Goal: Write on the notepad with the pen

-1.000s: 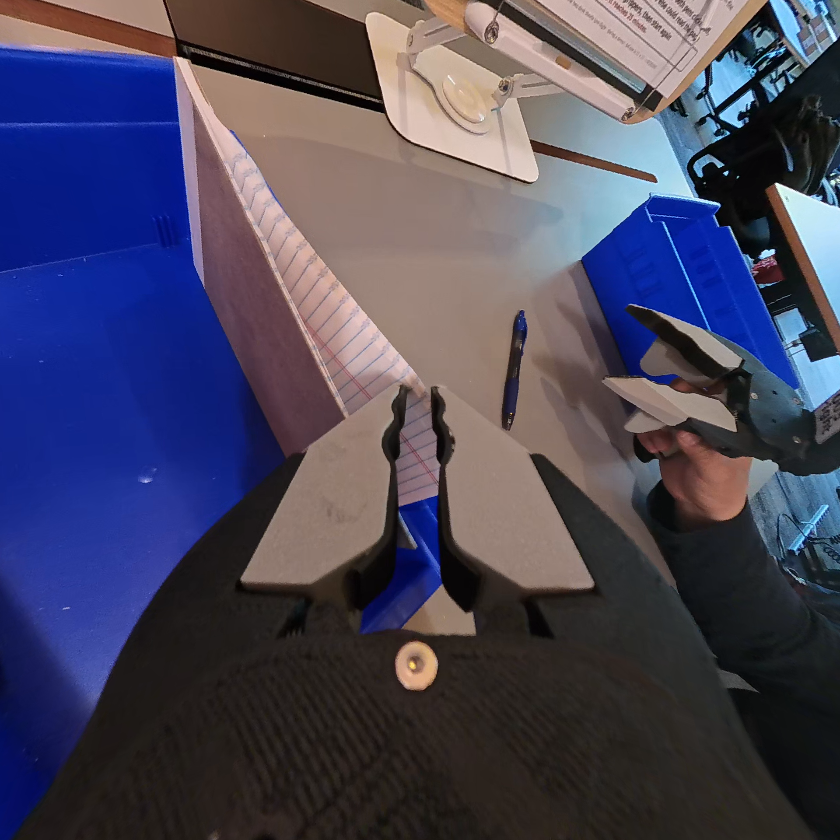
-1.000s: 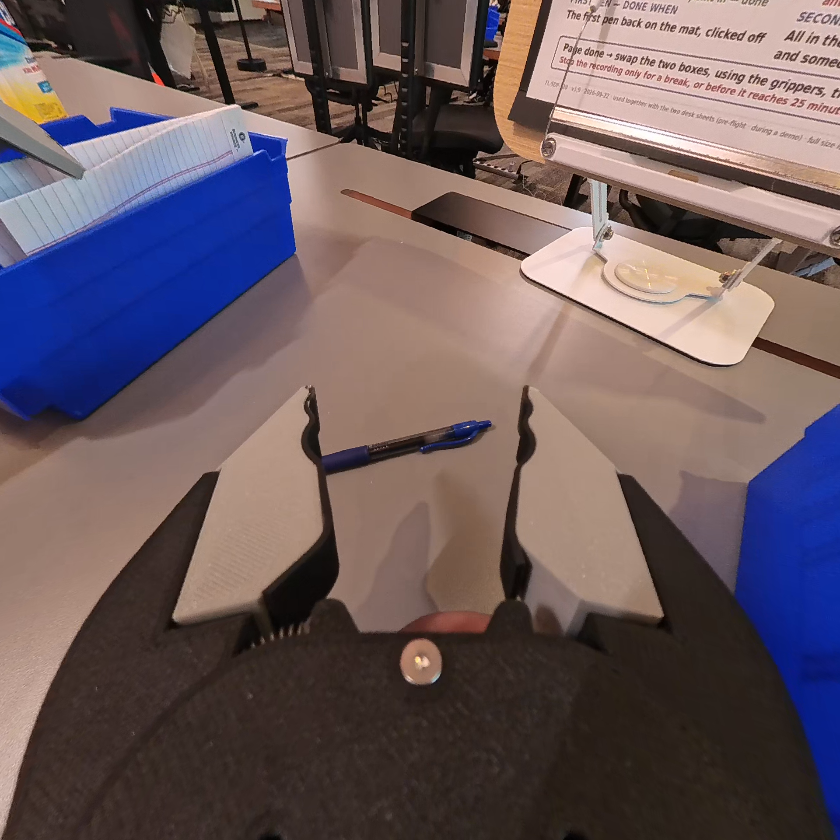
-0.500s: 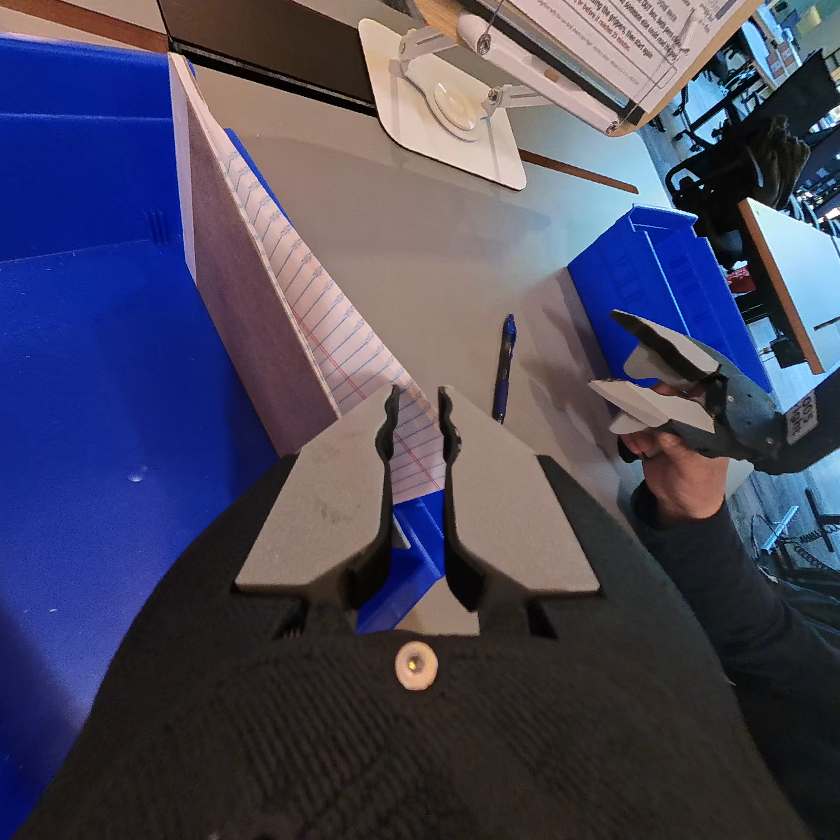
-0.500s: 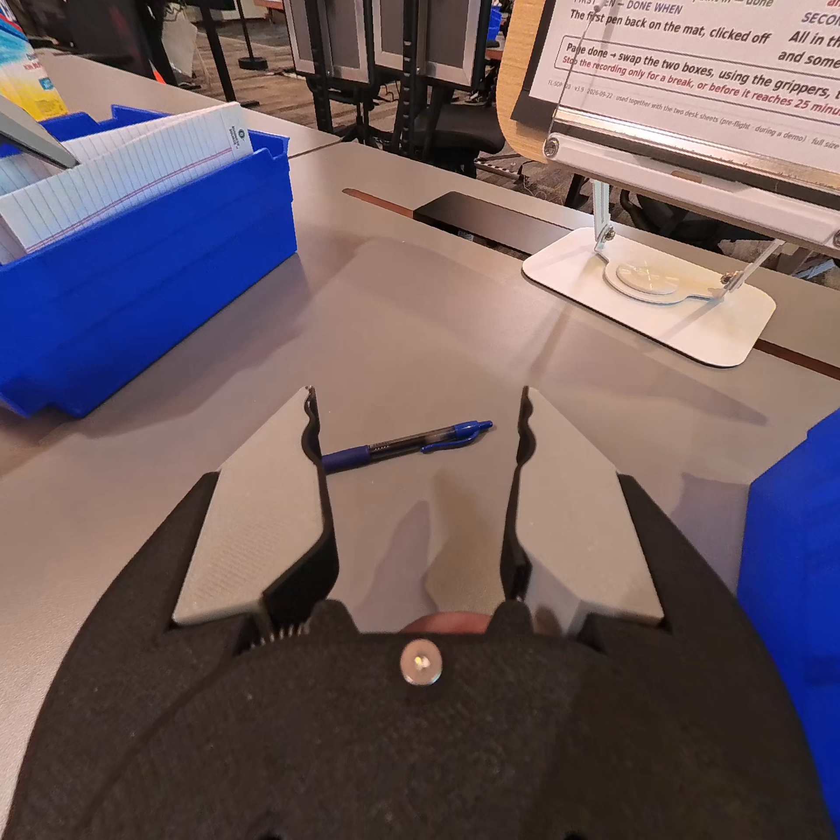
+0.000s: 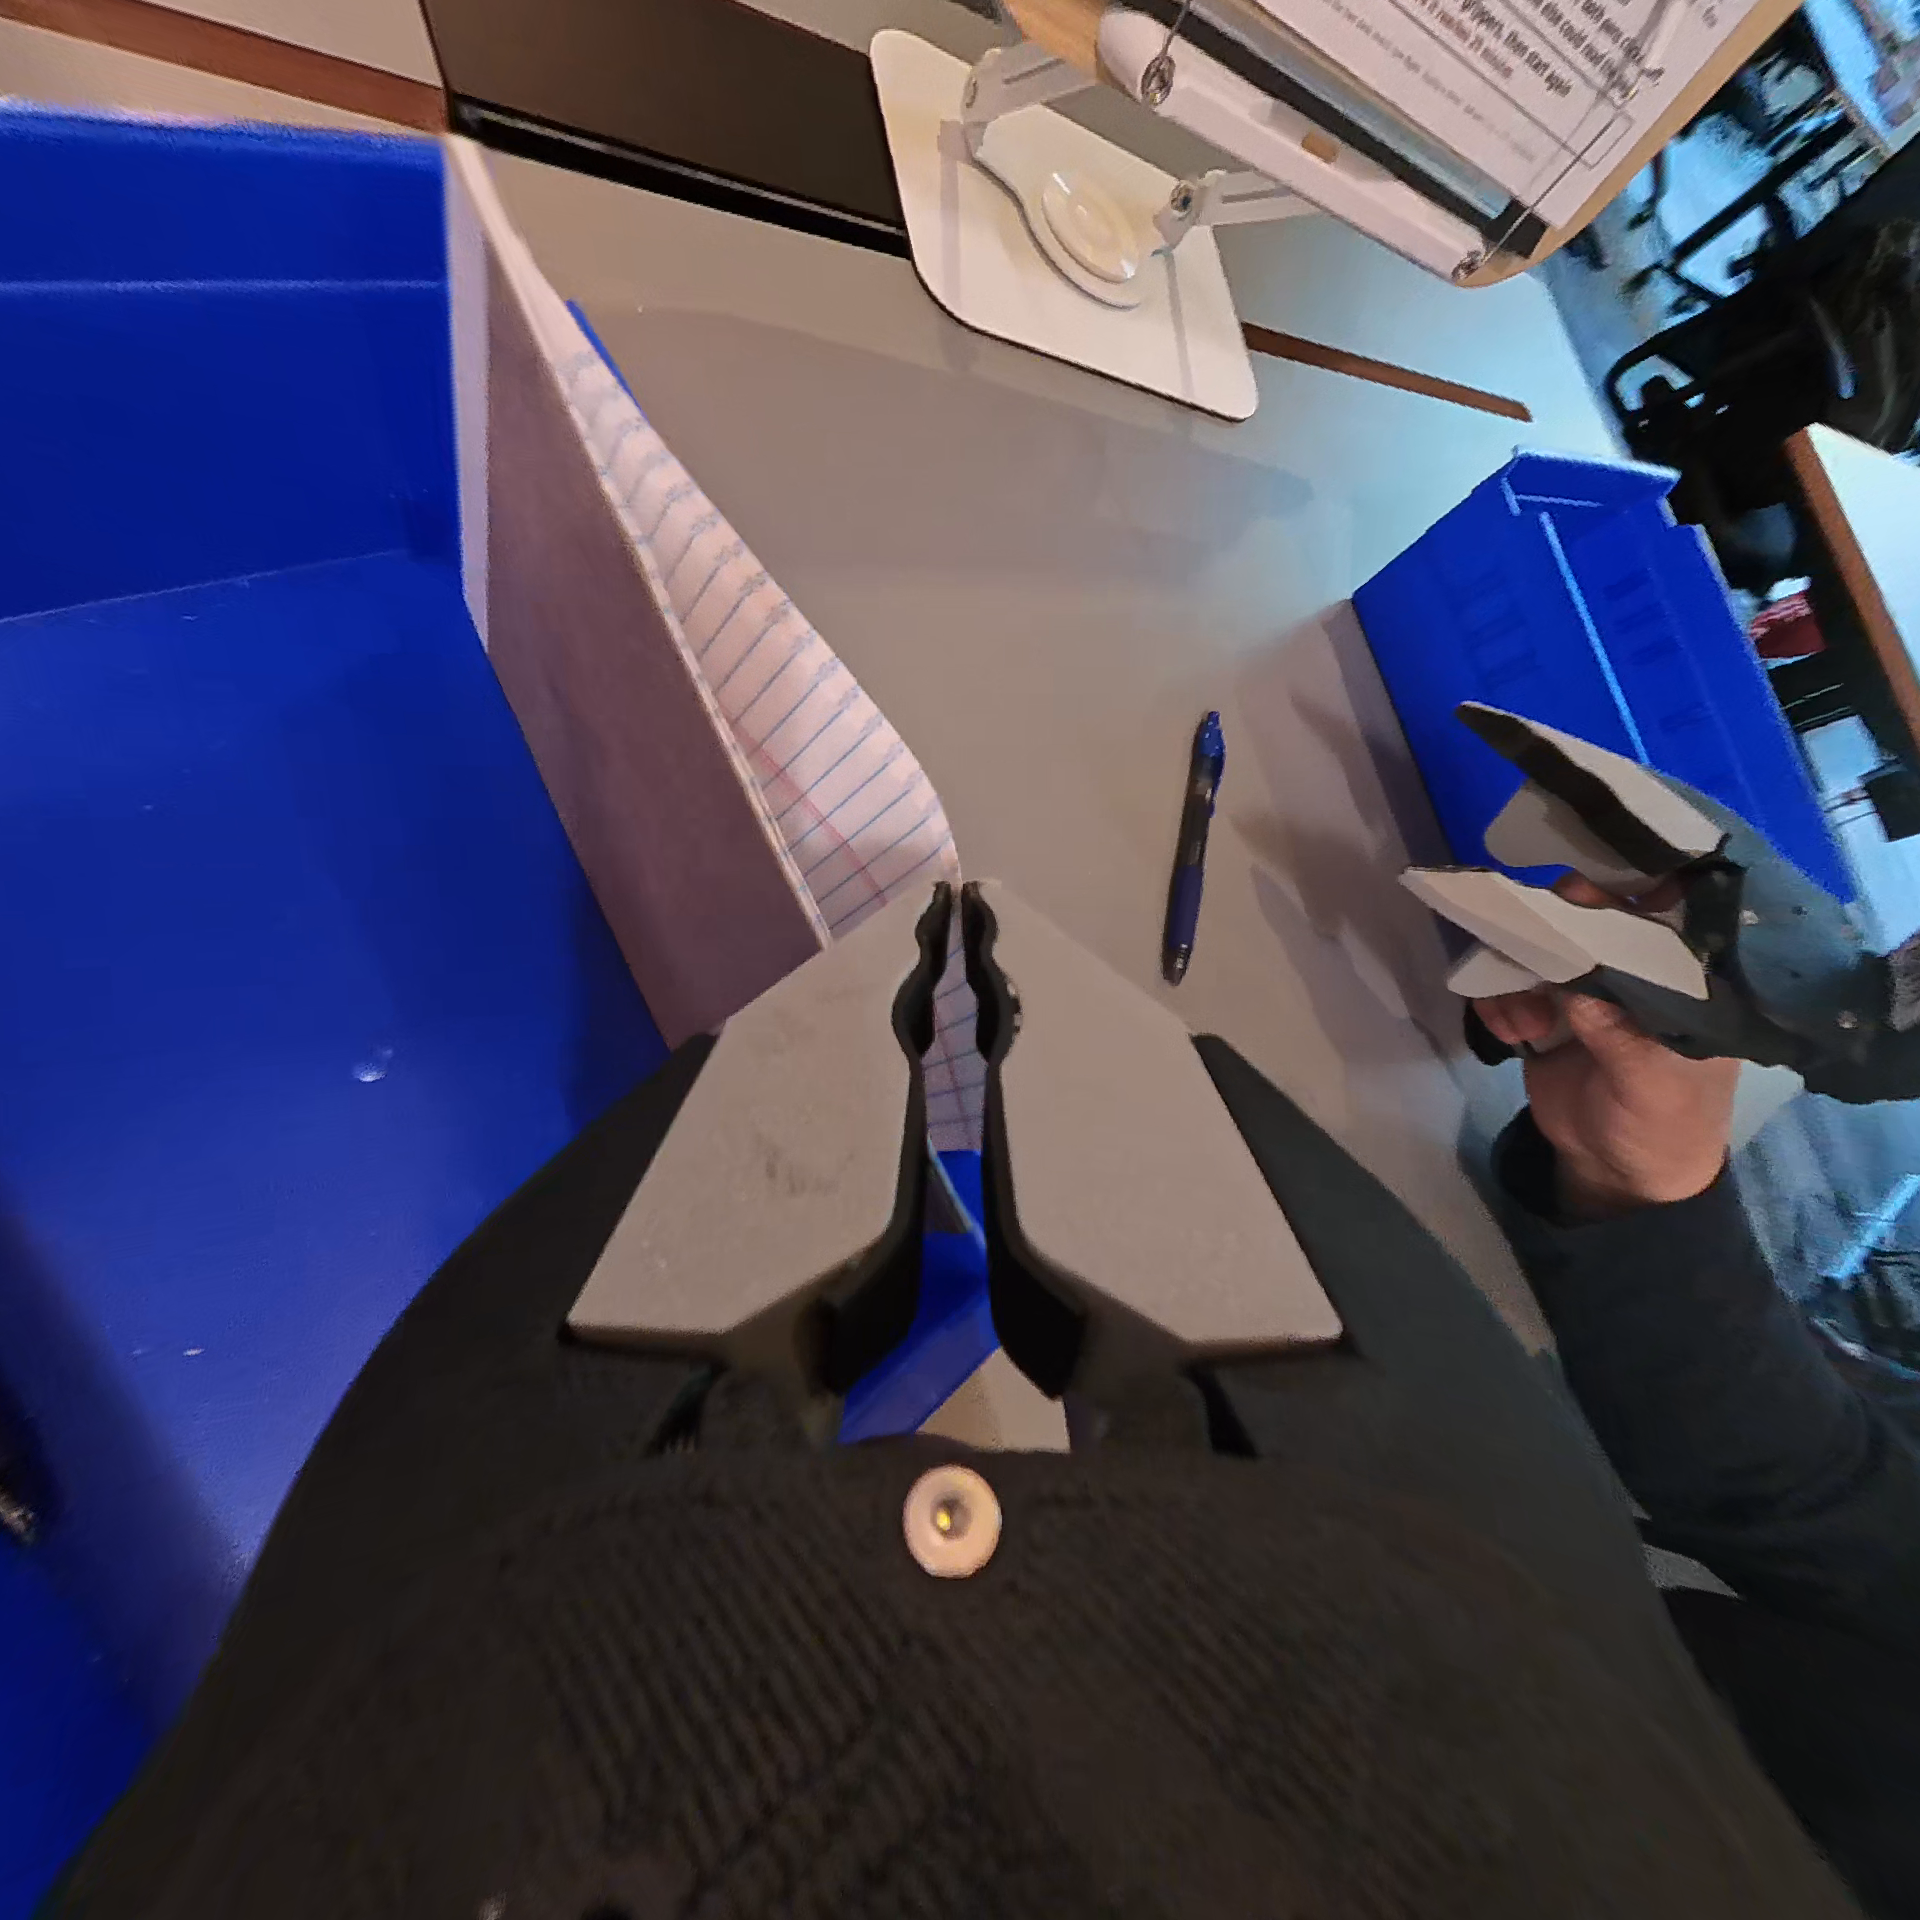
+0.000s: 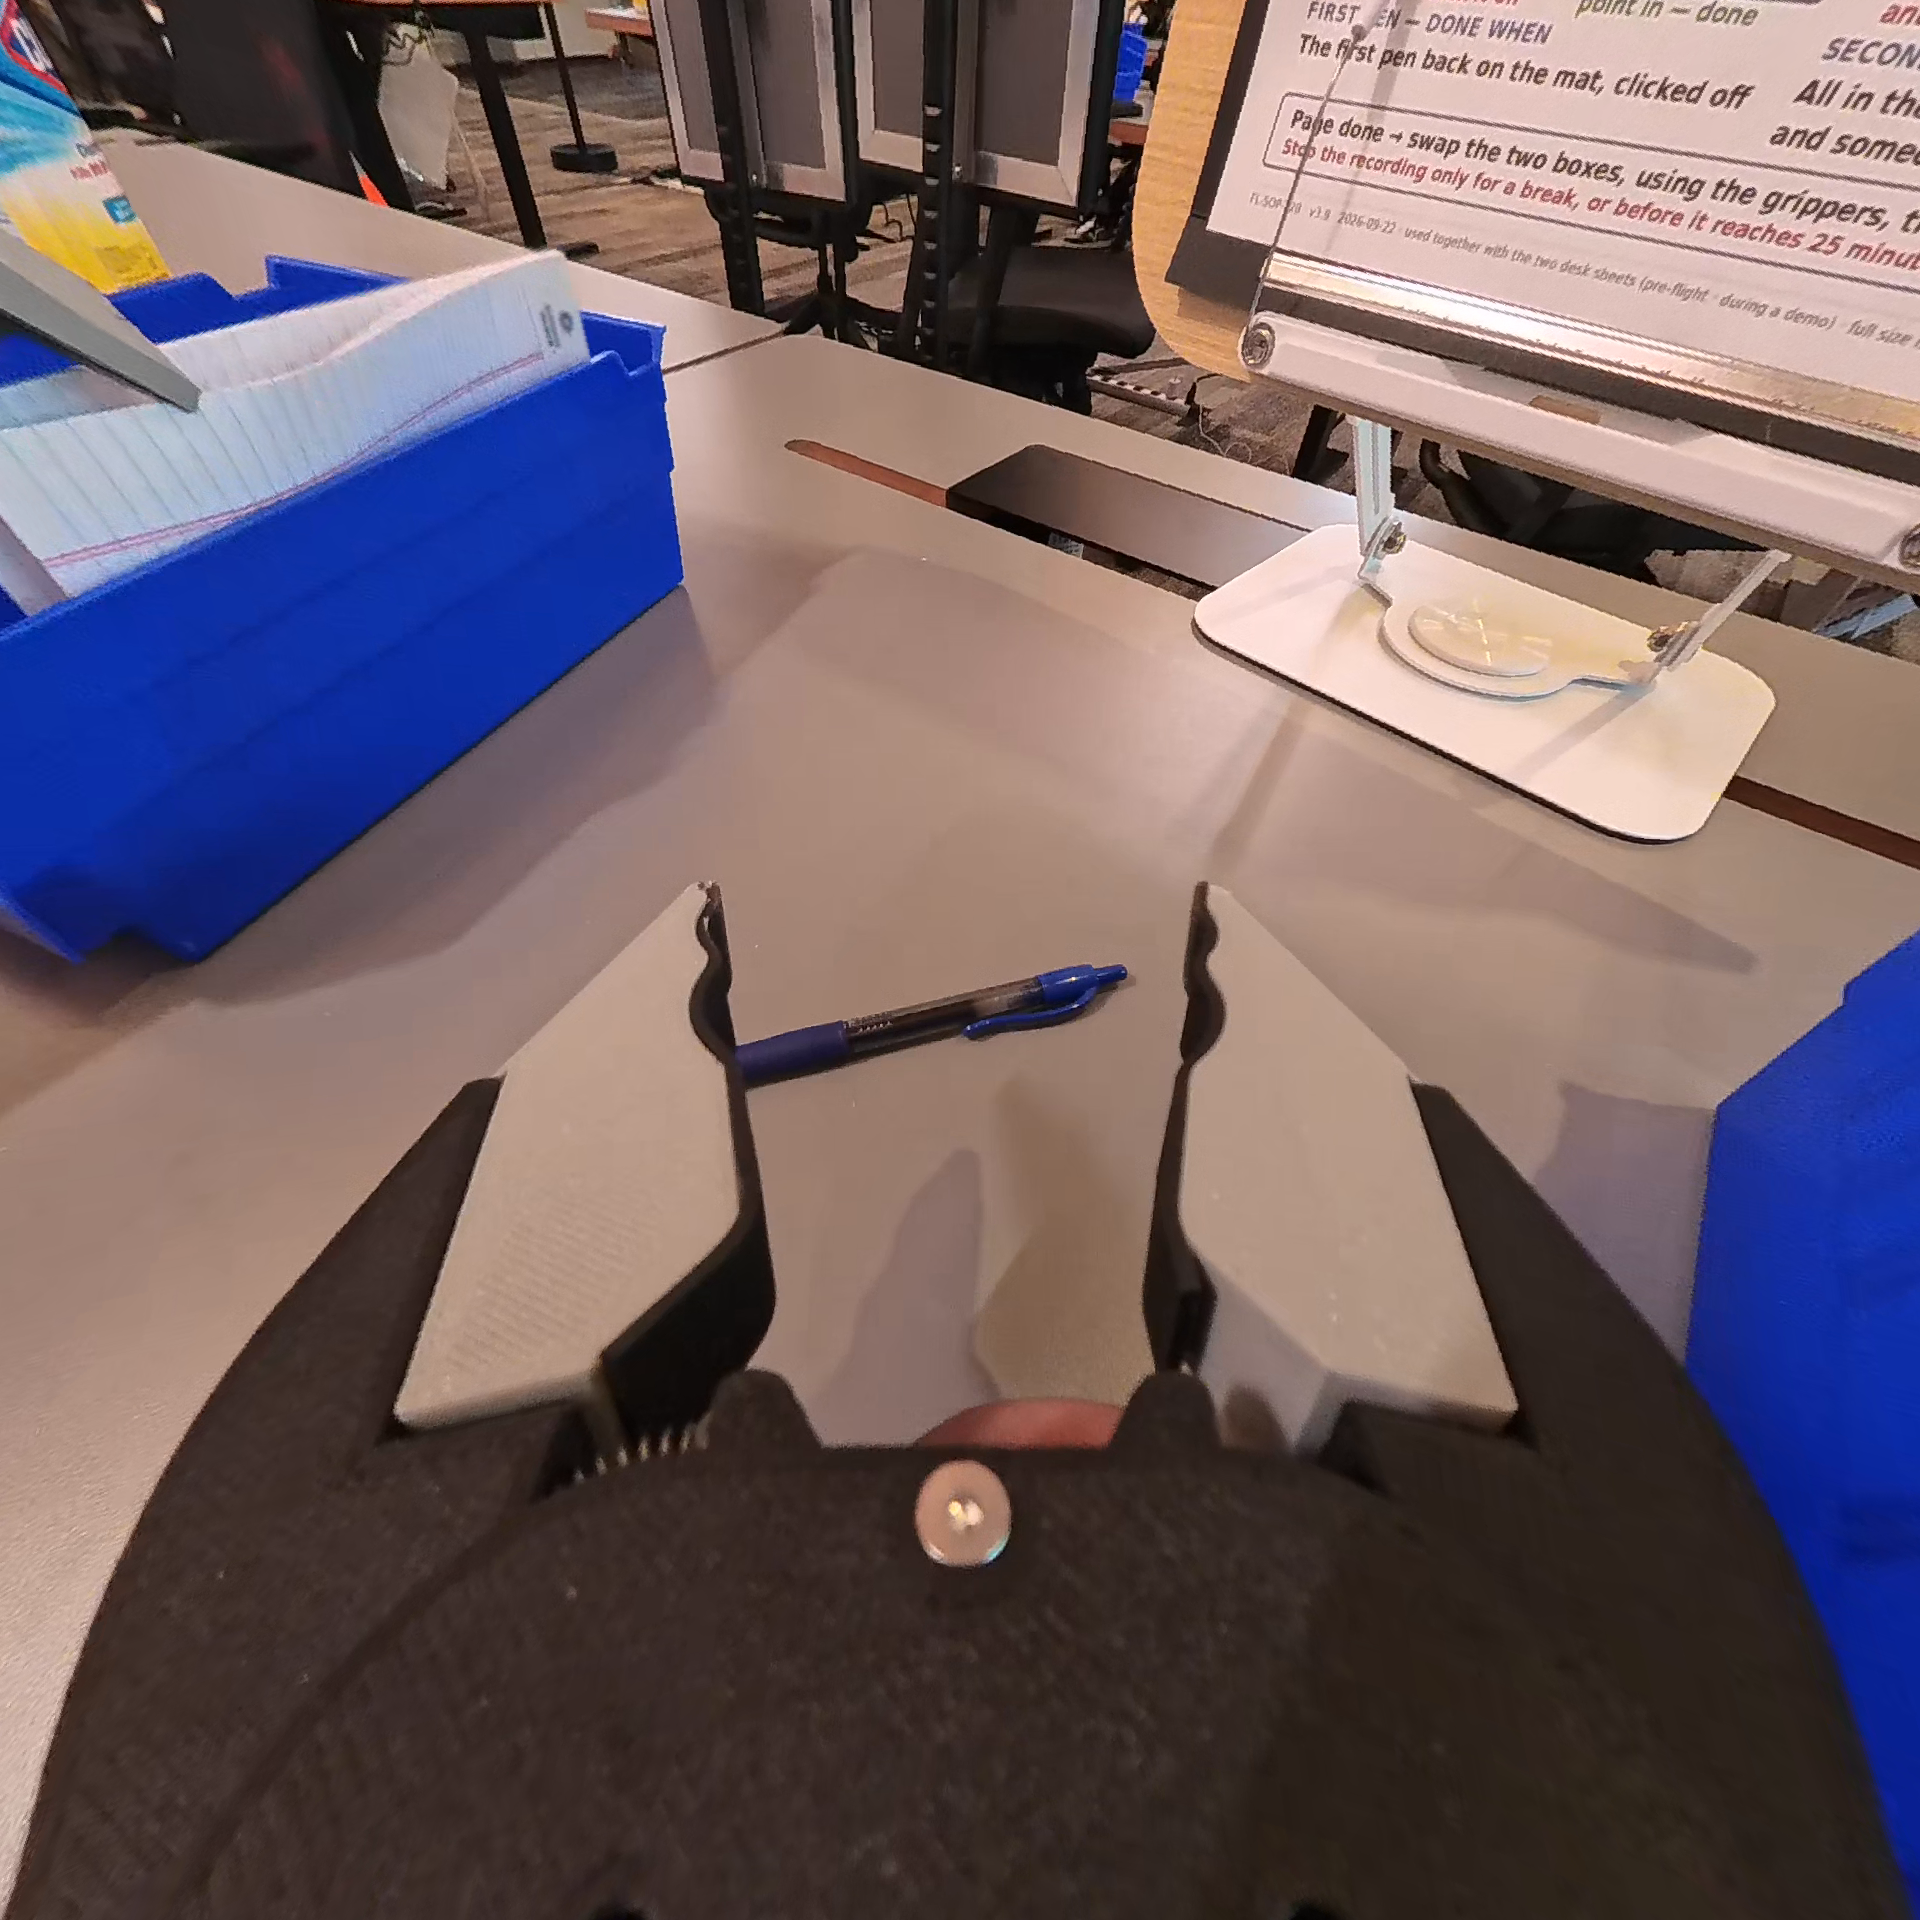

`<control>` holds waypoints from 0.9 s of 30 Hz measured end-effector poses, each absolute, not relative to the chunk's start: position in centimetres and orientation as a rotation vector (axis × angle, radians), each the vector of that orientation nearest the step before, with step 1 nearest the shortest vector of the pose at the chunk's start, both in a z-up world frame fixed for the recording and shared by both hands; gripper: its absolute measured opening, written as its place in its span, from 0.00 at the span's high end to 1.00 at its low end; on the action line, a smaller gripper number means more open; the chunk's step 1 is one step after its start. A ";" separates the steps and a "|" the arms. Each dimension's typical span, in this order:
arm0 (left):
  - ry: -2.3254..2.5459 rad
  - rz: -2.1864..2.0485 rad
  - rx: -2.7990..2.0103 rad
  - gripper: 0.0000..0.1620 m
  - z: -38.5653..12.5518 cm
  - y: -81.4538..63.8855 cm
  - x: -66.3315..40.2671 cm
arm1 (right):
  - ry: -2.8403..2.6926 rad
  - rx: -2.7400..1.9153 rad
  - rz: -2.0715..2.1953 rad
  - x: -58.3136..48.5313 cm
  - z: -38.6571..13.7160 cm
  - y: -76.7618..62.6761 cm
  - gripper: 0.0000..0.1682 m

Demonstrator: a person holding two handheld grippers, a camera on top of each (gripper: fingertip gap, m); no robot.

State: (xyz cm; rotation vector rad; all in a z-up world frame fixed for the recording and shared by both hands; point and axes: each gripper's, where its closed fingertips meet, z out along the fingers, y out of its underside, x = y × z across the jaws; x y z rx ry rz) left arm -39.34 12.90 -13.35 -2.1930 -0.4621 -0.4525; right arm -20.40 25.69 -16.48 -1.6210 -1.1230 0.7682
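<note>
Two grippers working, left gripper (image 5: 957, 891) pinching notepad (image 5: 769, 717) corner in blue bin (image 5: 229, 727), right gripper (image 6: 954, 891) hovering spread apart over pen (image 6: 925, 1020) lying on grey table (image 6: 935, 748).

Printed writing is carried by four things; wording not given here.

- White sheet (image 6: 1621, 145) clipped on a stand, at 1 o'clock in right wrist view: black, red & green lines, w/ a red-framed box. The same sheet (image 5: 1475, 73) is seen at 1 o'clock in left wrist view, print too small to read.
- Notepad (image 6: 312, 436) in the blue bin (image 6: 343, 665), at 10 o'clock: small round mark w/ tiny print at the top corner.
- Pen (image 6: 925, 1023), centre: fine print on the clear barrel, unreadable.
- Blue-yellow pack (image 6: 62, 177), at 11 o'clock: lettering cut off by the frame edge.
</note>
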 end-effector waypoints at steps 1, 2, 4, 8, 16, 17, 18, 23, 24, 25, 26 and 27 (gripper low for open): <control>-0.454 -0.424 -2.208 1.00 -13.3 12.8 -39.4 | -1.123 -1.621 0.769 -20.4 -16.5 25.7 0.50; -0.445 -0.390 -2.224 1.00 -13.3 12.8 -39.5 | -1.124 -1.621 0.769 -20.4 -16.5 25.7 0.50; -0.431 -0.334 -2.255 1.00 -13.2 12.6 -39.6 | -1.124 -1.621 0.770 -20.4 -16.5 25.7 0.50; -0.415 -0.305 -2.255 1.00 -12.4 12.3 -39.6 | -1.125 -1.621 0.771 -20.4 -16.5 25.6 0.50; -0.382 -0.270 -2.223 1.00 -10.0 11.5 -39.4 | -1.129 -1.618 0.771 -20.5 -16.5 25.5 0.50; -0.378 -0.269 -2.212 1.00 -9.6 11.5 -39.4 | -1.130 -1.618 0.770 -20.5 -16.5 25.5 0.50; -0.373 -0.269 -2.203 1.00 -9.1 11.4 -39.4 | -1.130 -1.617 0.770 -20.5 -16.5 25.4 0.50; -0.356 -0.243 -2.168 1.00 -7.0 11.0 -39.5 | -1.134 -1.615 0.771 -20.5 -16.5 25.4 0.50; -0.353 -0.237 -2.156 1.00 -6.5 10.8 -39.6 | -1.134 -1.615 0.771 -20.5 -16.5 25.3 0.50; -0.352 -0.237 -2.141 1.00 -6.0 10.7 -39.7 | -1.135 -1.614 0.771 -20.6 -16.5 25.3 0.50; -0.353 -0.247 -2.120 1.00 -5.3 10.5 -39.8 | -1.136 -1.614 0.771 -20.6 -16.5 25.3 0.50; -0.357 -0.262 -2.095 1.00 -4.6 10.3 -39.9 | -1.138 -1.614 0.770 -20.6 -16.5 25.3 0.50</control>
